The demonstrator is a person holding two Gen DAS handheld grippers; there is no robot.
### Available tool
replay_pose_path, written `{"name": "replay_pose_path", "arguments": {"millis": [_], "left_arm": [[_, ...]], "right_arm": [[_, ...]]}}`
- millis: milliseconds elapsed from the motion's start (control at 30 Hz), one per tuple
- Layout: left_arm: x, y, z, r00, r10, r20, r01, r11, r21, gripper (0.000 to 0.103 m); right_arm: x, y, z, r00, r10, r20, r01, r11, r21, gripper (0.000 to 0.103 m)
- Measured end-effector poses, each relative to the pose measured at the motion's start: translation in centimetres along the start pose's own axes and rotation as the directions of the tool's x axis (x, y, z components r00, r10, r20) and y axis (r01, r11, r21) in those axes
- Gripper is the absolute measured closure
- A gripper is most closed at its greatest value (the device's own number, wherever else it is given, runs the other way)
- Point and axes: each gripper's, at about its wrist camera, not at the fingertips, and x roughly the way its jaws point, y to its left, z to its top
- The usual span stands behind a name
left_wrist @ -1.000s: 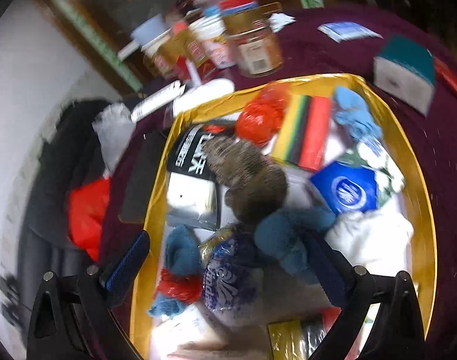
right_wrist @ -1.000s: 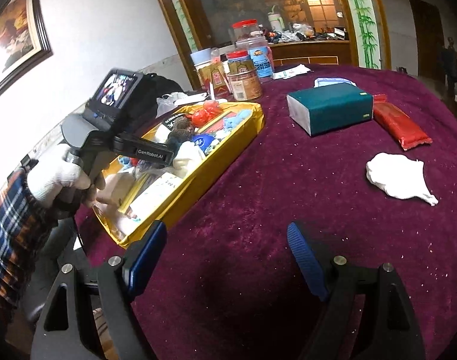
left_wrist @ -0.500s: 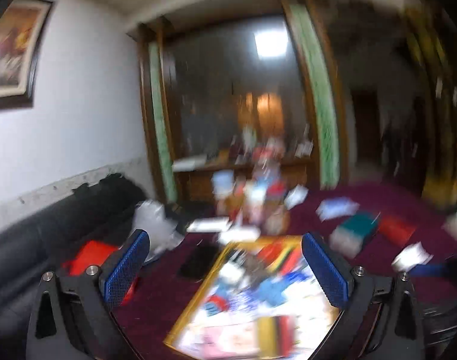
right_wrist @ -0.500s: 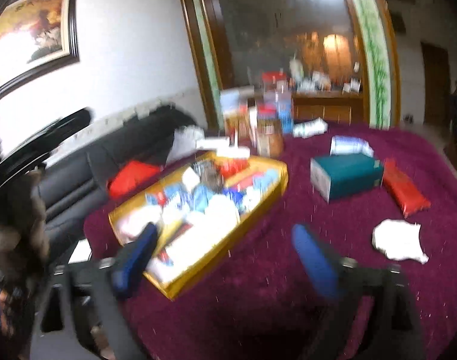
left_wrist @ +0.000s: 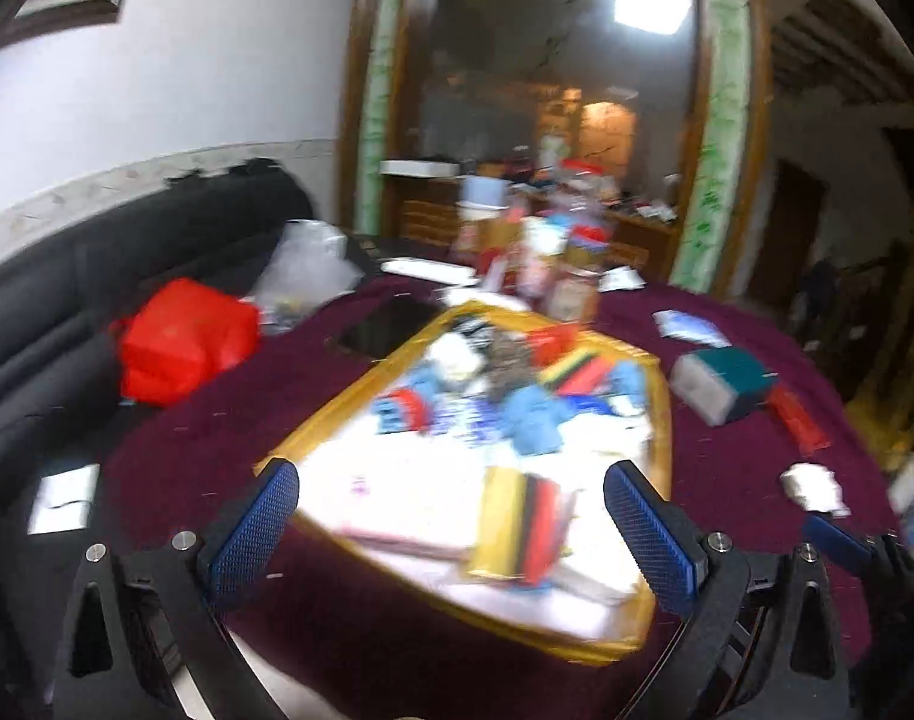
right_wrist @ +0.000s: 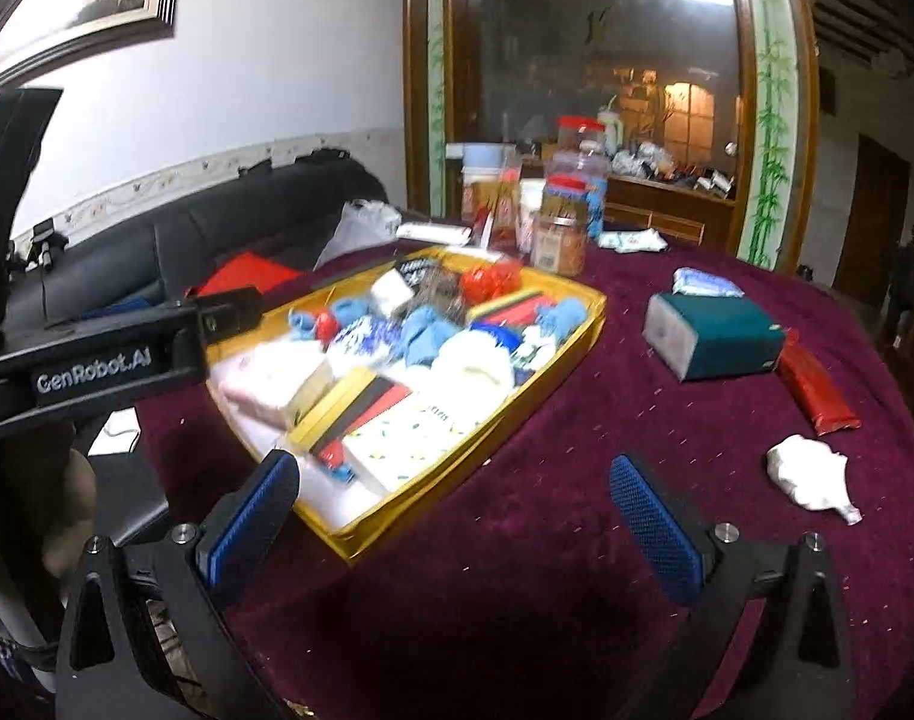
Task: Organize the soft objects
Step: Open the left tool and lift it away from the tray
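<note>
Right wrist view: both hand-held grippers gape empty, right hand-held gripper point(right_wrist: 457, 531) between yellow tray point(right_wrist: 553, 372) and white bundle point(right_wrist: 808, 477).

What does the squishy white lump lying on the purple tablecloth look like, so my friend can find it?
Start at the big yellow tray in the middle of the purple tablecloth, then look to the right past the dark green box and the long red packet. In front of the red packet lies the white lump, alone on bare cloth. It is the only crumpled white thing outside the tray on that side.
</note>
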Motion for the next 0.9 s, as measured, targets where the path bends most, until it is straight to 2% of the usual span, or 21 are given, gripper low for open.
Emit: {"name": "replay_pose_path", "arguments": {"millis": [67, 367, 900], "left_arm": [[-0.3, 0.4, -0.3, 1.0, 0.019, 0.014, -0.019, 1.0, -0.002, 0.0], [0.4, 2.3, -0.4, 1.0, 0.002, -0.001, -0.002, 0.999, -0.032, 0.0], [1.8, 4.1, -0.6, 0.999, 0.03, -0.039, -0.031, 0.998, -0.049, 0.0]], "right_arm": [[0.7, 0.5, 0.1, 1.0, -0.003, -0.02, 0.003, 1.0, -0.016, 0.0], [2.7, 2.6, 0.7, 0.996, -0.031, -0.081, 0.024, 0.996, -0.088, 0.0], [4.0, 3.8, 1.7, 0.995, -0.022, -0.099, 0.012, 0.994, -0.108, 0.0]]}}
